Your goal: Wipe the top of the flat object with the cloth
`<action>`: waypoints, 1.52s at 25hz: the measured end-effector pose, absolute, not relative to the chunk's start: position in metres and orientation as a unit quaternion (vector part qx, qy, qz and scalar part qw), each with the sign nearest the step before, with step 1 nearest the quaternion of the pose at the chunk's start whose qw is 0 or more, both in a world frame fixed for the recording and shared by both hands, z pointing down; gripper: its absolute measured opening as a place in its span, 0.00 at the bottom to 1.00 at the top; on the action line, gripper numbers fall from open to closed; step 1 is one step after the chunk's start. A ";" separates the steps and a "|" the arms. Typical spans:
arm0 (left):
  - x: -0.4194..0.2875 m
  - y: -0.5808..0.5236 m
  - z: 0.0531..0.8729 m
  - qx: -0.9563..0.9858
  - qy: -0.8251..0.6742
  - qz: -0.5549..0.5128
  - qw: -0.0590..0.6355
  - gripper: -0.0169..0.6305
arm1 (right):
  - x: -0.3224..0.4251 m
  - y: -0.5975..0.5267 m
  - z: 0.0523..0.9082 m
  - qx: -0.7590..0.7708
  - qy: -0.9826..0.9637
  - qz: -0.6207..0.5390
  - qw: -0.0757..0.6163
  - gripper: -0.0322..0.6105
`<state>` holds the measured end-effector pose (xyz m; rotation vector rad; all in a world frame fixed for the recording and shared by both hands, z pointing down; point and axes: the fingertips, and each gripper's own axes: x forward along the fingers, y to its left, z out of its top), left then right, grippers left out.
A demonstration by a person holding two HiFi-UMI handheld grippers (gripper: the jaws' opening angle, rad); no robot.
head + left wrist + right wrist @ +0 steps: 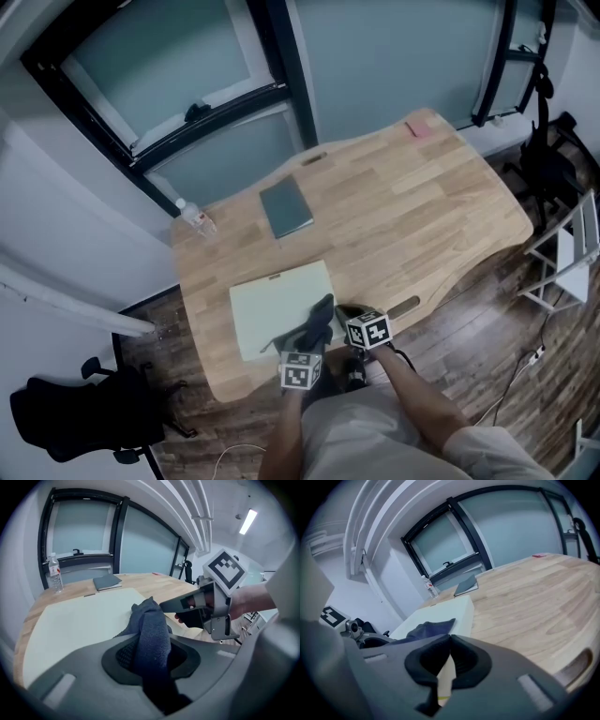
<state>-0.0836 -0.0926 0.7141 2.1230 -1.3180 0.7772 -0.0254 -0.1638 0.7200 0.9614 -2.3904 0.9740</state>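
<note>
A pale green flat board (272, 302) lies at the near edge of the wooden table (422, 206). A dark blue-grey cloth (319, 317) rests on the board's near right corner. My left gripper (302, 352) is shut on the cloth (151, 630), which bunches up between its jaws over the board (79, 620). My right gripper (349, 317) hovers just right of the cloth with its jaws together and nothing between them. In the right gripper view the right gripper (450, 641) points at the board's corner (445, 611), and the cloth (429, 629) lies to the left.
A grey notebook (286, 207) lies mid-table beyond the board. A water bottle (196, 217) stands at the far left corner, and a pink item (419, 127) sits at the far right. An office chair (80, 412) stands at the left and a white rack (567, 248) at the right.
</note>
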 end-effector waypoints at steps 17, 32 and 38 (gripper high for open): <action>-0.093 -0.139 0.719 0.768 -0.456 0.305 0.330 0.18 | -0.035 -0.163 0.721 0.321 -0.877 0.218 0.282 0.05; -0.118 -0.210 0.715 0.773 -0.431 0.360 0.295 0.18 | -0.037 -0.162 0.717 0.292 -0.883 0.234 0.285 0.05; -0.126 -0.249 0.714 0.776 -0.428 0.353 0.299 0.18 | -0.039 -0.164 0.717 0.283 -0.879 0.235 0.303 0.05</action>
